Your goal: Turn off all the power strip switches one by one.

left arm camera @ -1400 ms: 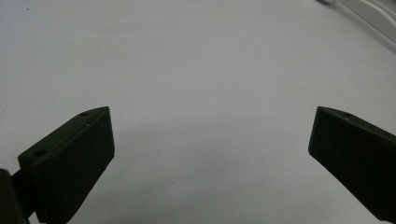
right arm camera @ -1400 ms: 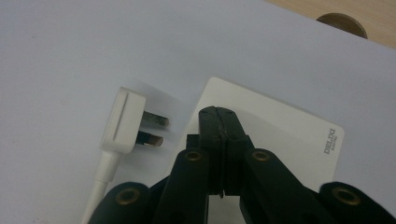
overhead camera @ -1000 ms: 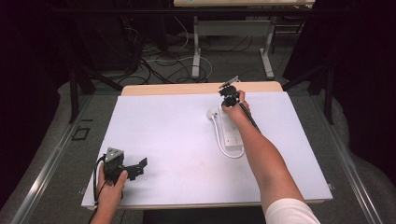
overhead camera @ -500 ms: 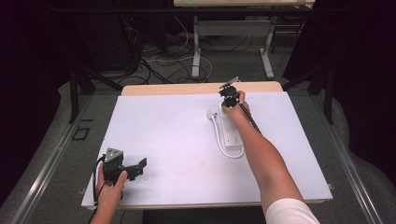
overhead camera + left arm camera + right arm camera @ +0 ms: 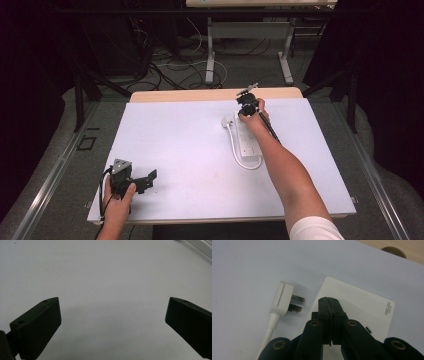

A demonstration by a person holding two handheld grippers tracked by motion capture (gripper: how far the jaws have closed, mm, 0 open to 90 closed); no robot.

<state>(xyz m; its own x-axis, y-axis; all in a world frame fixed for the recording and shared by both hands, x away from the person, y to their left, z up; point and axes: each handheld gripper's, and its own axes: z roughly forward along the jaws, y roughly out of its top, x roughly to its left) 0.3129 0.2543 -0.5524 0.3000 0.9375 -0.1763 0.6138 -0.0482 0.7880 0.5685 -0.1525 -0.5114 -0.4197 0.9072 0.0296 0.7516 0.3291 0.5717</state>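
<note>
Nearest you, your left gripper idles on the white surface, fingers wide apart with nothing between them. Farther out, your right gripper has its fingers pressed together, tips over the end of the white rectangular plastic power strip. Its flat white plug lies just beside. The strip looks rigid, light and slick, so grab across the narrow body, not the floppy cord
</note>
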